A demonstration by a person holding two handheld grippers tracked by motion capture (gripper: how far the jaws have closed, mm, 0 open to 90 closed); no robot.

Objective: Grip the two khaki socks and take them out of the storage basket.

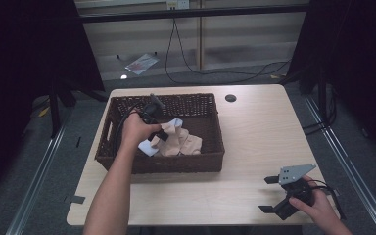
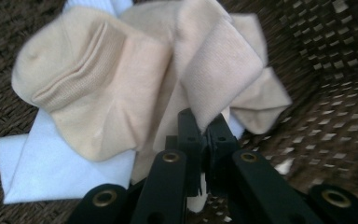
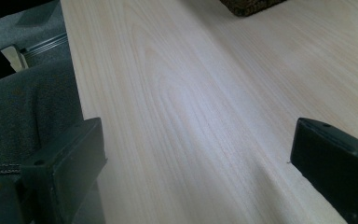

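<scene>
left gripper view has the beige sock (image 2: 121, 84) pinched at one fold between the jaws of the left gripper (image 2: 204, 135), which are clamped together on the cloth. it lies crumpled over a white sock (image 2: 51, 163) on the floor of the basket (image 2: 335, 70). high view puts the basket at the left of the worktop (image 1: 259, 132), with the right gripper (image 1: 273, 194) well apart near the front right edge, its jaws spread wide over bare wood.

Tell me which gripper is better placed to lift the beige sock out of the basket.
Left: the left gripper is shut on the beige sock inside the basket; the right gripper sits open on the table.
</scene>
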